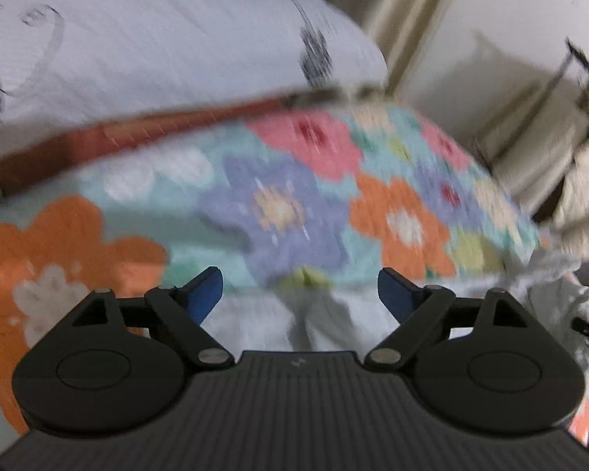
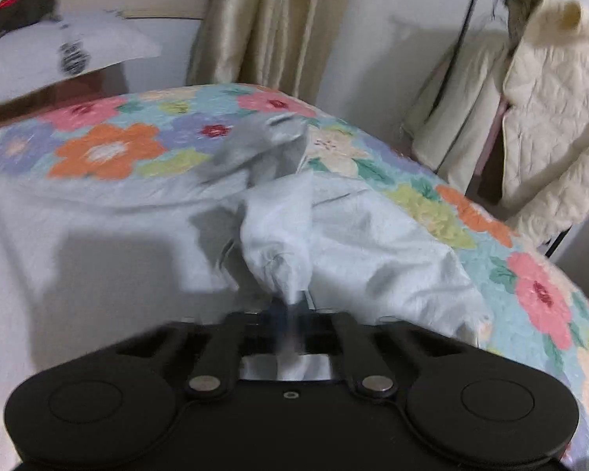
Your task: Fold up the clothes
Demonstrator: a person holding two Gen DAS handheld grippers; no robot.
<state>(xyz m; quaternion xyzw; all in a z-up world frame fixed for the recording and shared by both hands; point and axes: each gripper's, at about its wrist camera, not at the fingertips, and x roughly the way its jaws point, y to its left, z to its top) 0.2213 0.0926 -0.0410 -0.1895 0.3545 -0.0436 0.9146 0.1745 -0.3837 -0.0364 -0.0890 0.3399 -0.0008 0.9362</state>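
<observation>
Two grippers over the bed, both views blurred. Right gripper (image 2: 290, 314), bottom centre of its view, has its jaws pinched tight on a bunched fold of the pale blue garment (image 2: 357, 235), which spills from the jaws up through the middle of the frame and out to the left across the floral quilt (image 2: 106, 149). Left gripper (image 1: 300, 286), at the bottom of its own view, stands wide apart, blue pads (image 1: 206, 290) showing, nothing between them; the garment's pale cloth lies just below and beyond. A pillow (image 1: 157, 39) sits upper left there, curtain (image 2: 263, 19) top centre, and cream jackets (image 2: 549, 117) hang at the right.
</observation>
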